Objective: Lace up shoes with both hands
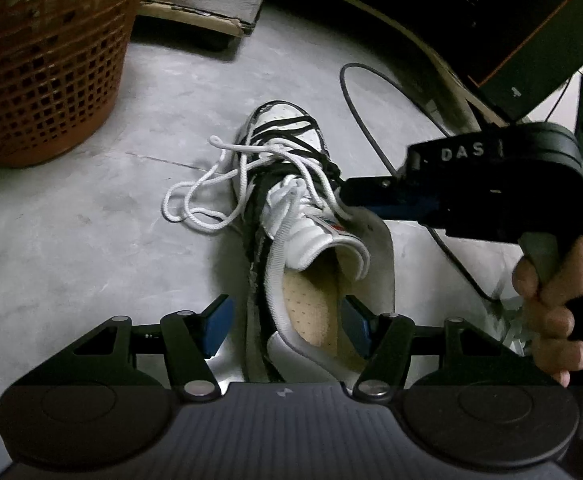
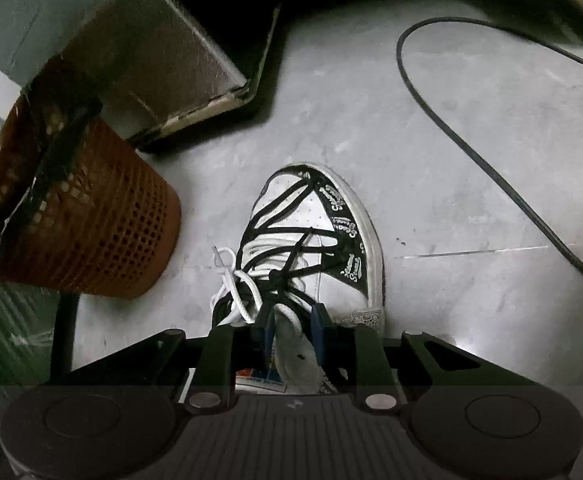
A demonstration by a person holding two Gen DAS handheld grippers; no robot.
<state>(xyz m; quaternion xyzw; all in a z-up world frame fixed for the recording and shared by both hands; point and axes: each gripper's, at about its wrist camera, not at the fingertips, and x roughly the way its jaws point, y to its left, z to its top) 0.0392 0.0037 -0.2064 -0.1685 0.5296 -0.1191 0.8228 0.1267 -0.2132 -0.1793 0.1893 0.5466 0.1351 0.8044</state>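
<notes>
White-and-black leather high-top shoe (image 1: 291, 216) at frame centre, white cord laces (image 1: 207, 184) loose.
Your left gripper (image 1: 283, 326) straddles its collar, jaws apart; your right gripper (image 2: 291, 328) stands narrowly parted around the tongue.

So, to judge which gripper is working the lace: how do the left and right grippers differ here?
The left gripper has its jaws wide, straddling the shoe's heel opening; the right gripper has jaws narrow, at the white lace over the tongue. The left sits behind the shoe, the right reaches in from the side. Both have blue pads.
</notes>
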